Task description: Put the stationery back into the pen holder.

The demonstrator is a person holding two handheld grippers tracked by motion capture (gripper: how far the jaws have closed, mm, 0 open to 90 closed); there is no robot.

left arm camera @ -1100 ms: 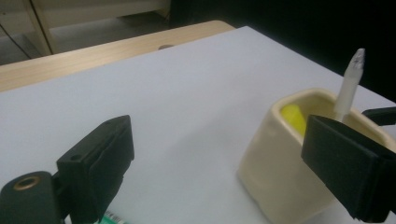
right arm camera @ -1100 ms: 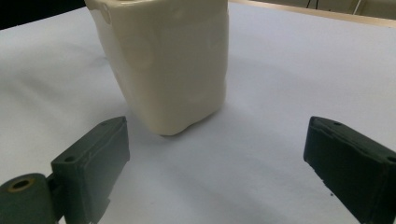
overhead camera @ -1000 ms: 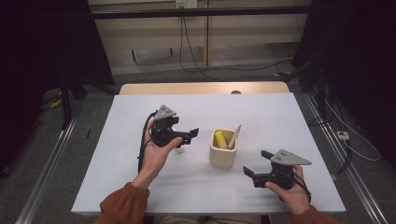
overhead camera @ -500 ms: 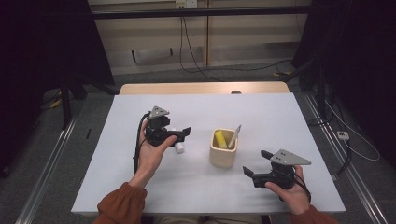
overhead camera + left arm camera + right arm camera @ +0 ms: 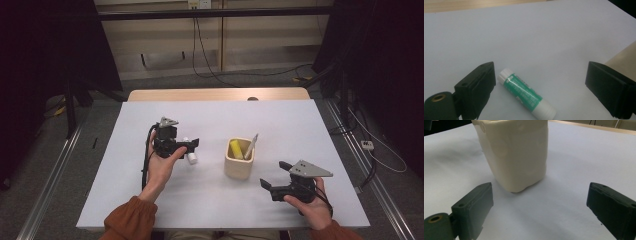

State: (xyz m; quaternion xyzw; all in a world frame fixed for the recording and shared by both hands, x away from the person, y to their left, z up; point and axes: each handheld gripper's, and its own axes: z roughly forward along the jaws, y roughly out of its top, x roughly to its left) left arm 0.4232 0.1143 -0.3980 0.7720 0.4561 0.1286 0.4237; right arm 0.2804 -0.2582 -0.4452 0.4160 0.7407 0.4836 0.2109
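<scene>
A white table [image 5: 210, 197] stands in a dim room, with dark curtains at both sides and cables trailing over the grey floor behind it. At the left, the left claw [image 5: 192, 145] is held low over the table in the person's left hand [image 5: 161, 165], its jaws spread wide and grasping nothing. Between those jaws, in the left gripper view, a glue stick [image 5: 526, 92] lies flat on the table, green label up, close to the left-hand jaw though I cannot tell whether it touches it. In the high view the glue stick [image 5: 190, 155] shows as a small white cylinder just below the claw's tips. Near the middle stands a cream cup [image 5: 239, 163], upright, holding a yellow thing [image 5: 234, 149] and what may be a pen [image 5: 250, 146]; it is too small to be sure. At the right, the right claw [image 5: 273, 174] rests near the table's front edge, jaws apart and empty, pointing at the cup [image 5: 514, 152], which stands near but apart from it.
</scene>
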